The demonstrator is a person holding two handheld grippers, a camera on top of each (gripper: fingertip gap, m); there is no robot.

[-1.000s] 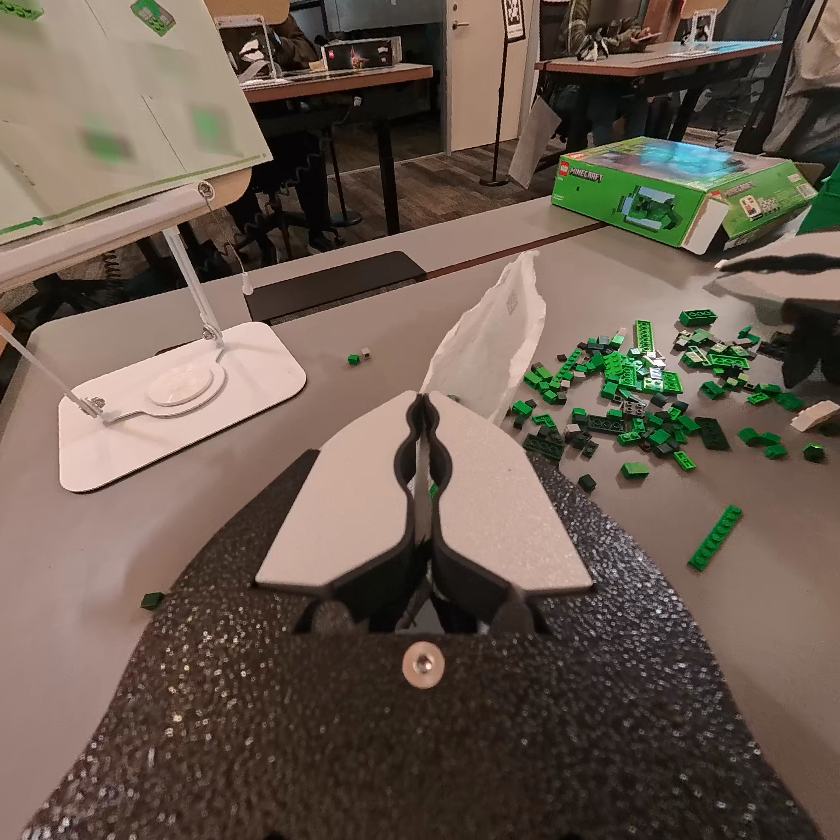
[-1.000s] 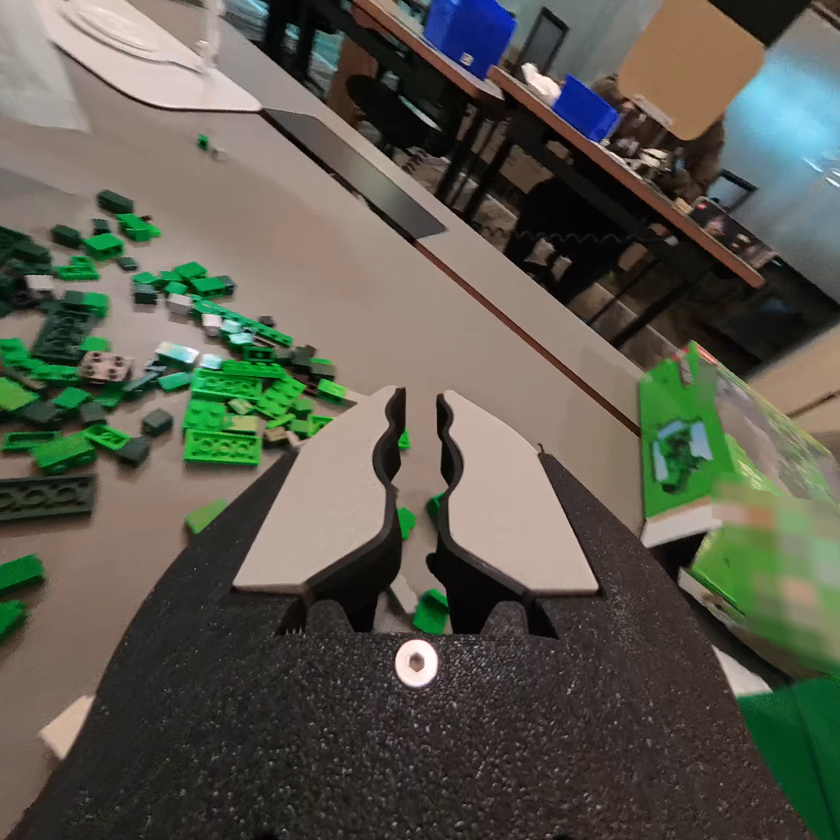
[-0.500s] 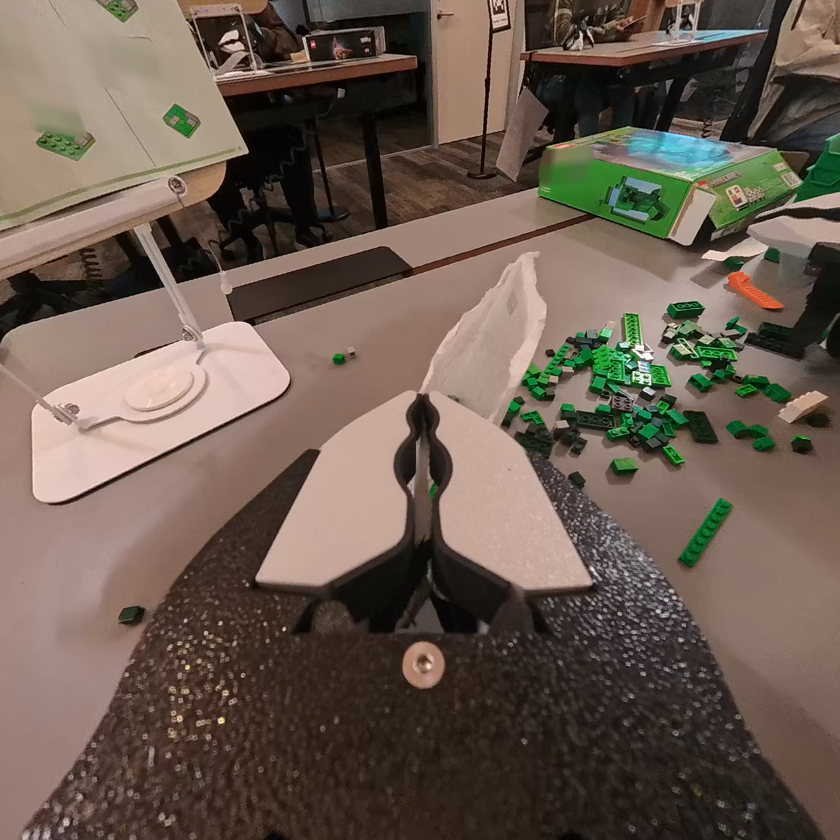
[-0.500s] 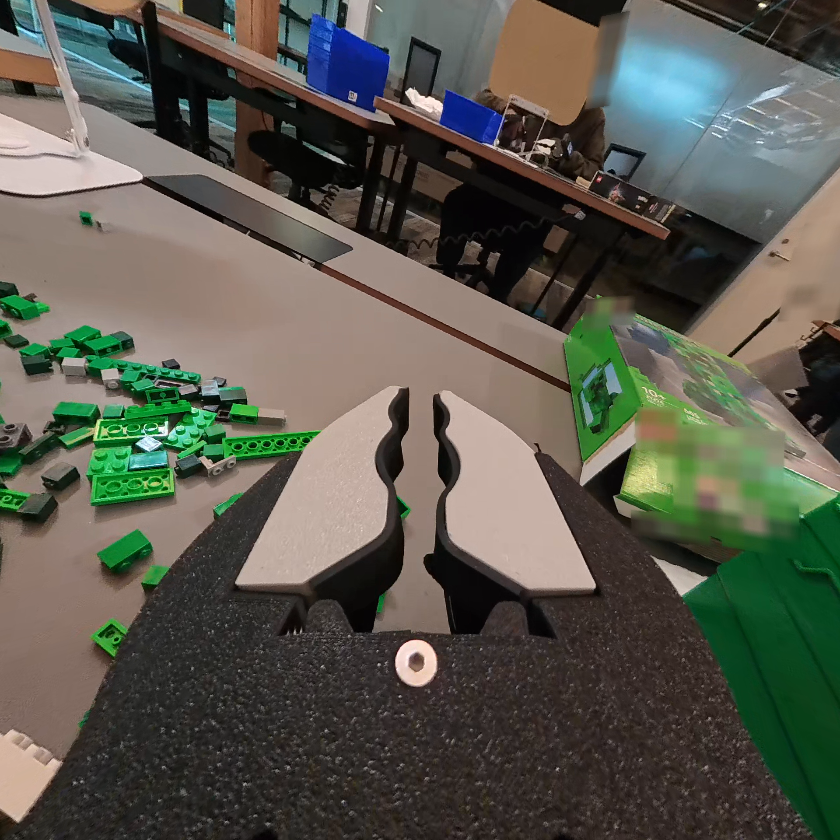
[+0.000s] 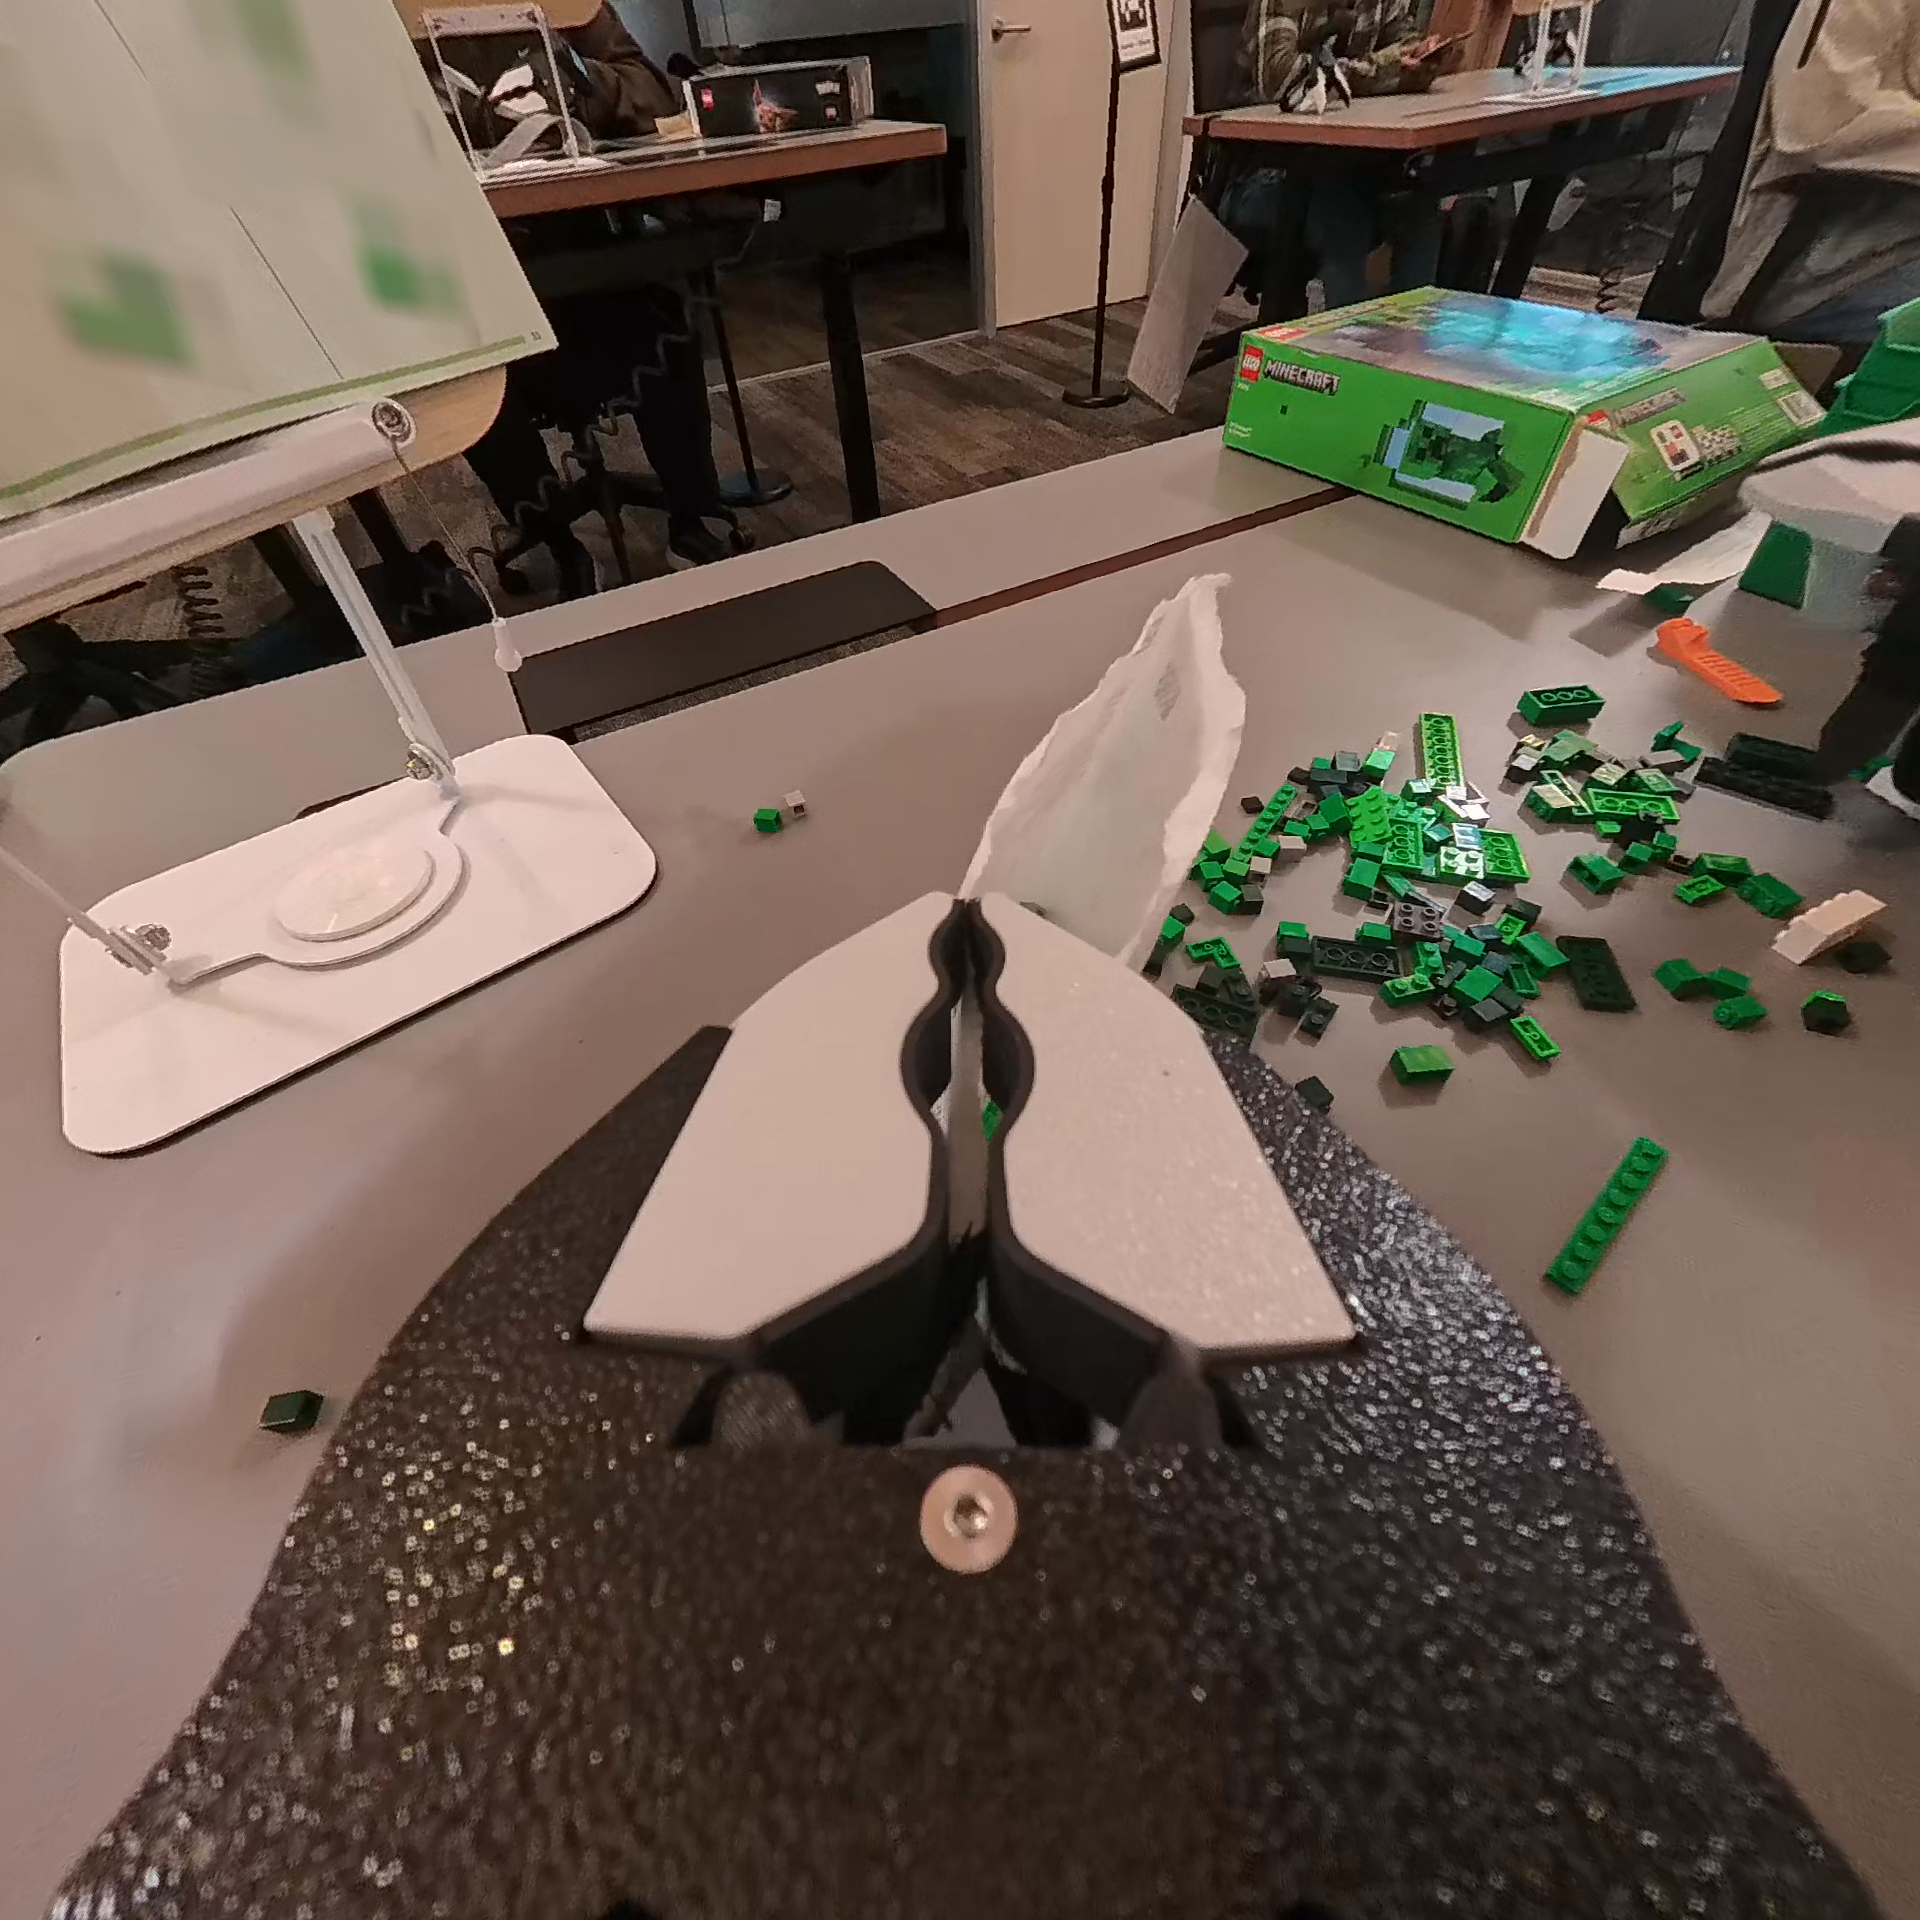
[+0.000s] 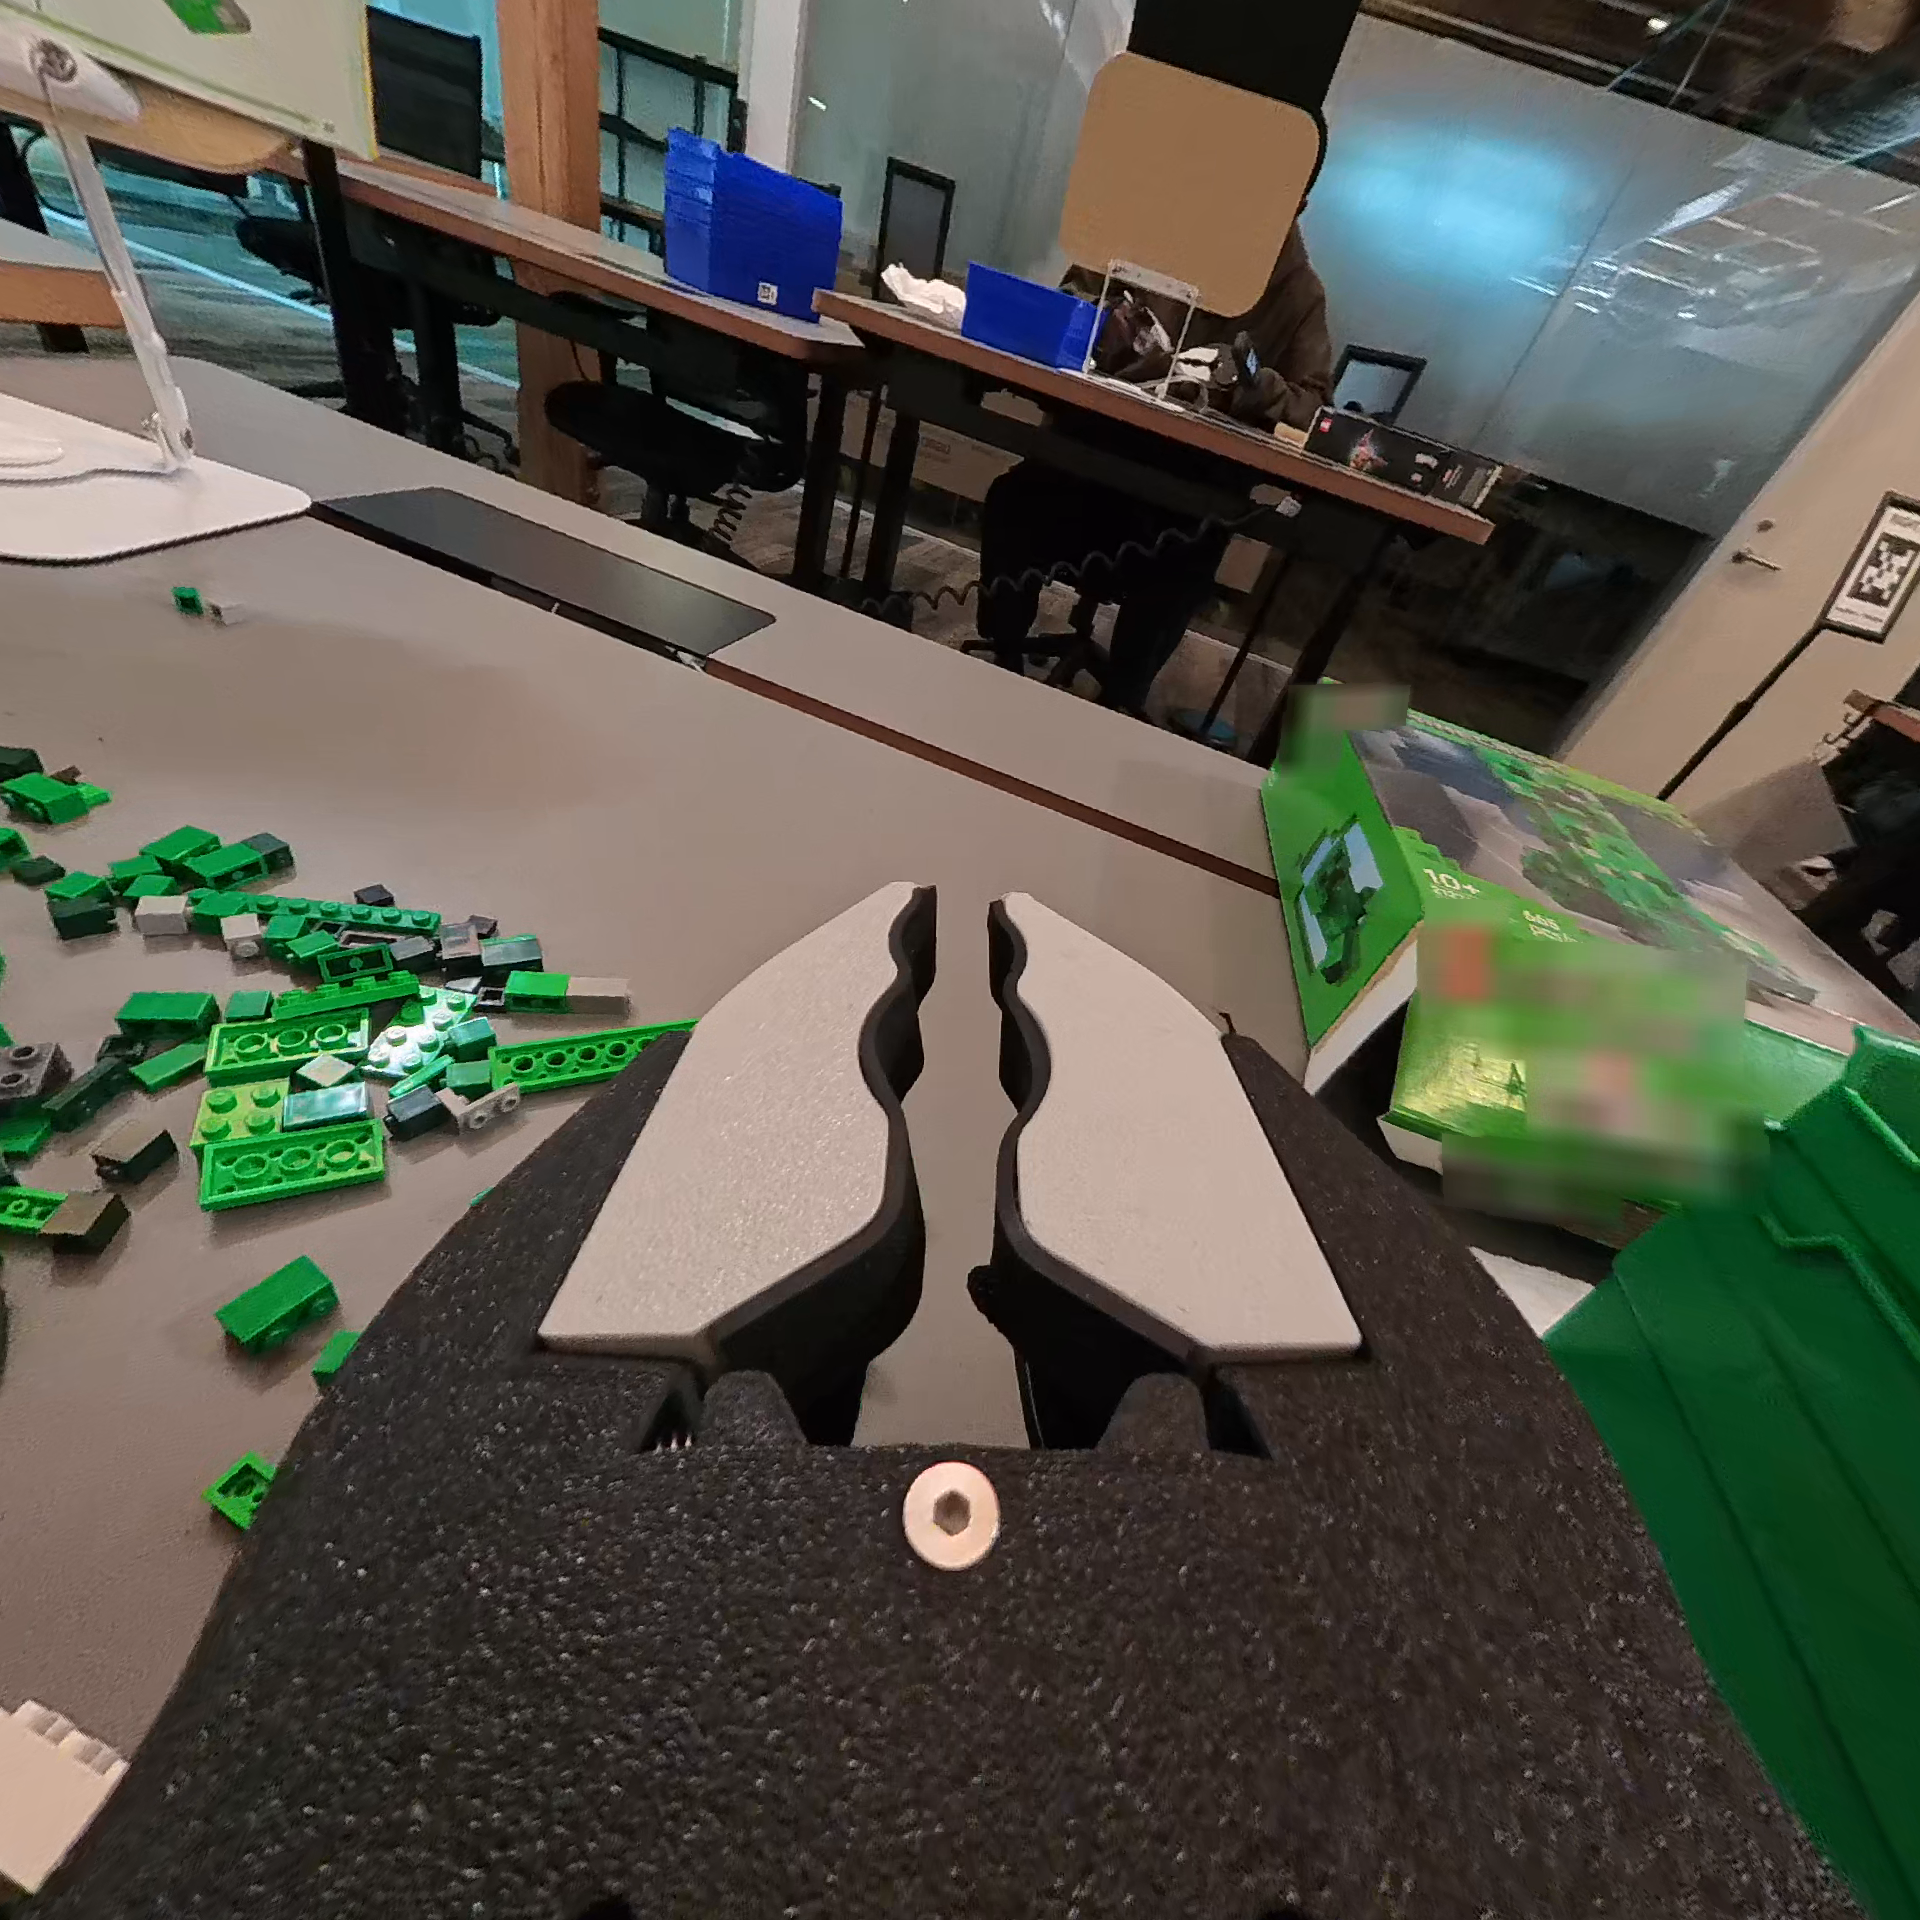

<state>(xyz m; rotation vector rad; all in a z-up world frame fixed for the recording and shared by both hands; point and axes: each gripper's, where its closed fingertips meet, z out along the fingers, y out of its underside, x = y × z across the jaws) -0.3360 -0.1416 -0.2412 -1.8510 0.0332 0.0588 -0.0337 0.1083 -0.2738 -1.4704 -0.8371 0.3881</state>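
We held our left gripper [image 5: 966, 916] pinched on the lower edge of a torn white paper bag [image 5: 1127, 790], which stood up over the grey table [image 5: 727, 1039] just beside the pile of green bricks [image 5: 1444, 883]. Our right gripper [image 6: 961, 902] hung empty, fingers slightly apart, above the table between the bricks and the green box [image 6: 1538, 862]

The left black two-finger gripper with grey pads [image 5: 966, 920] is clamped tight, fingertips meeting (something thin and white pinched between them), while the matching right gripper [image 6: 961, 904] hovers, jaws slightly parted.
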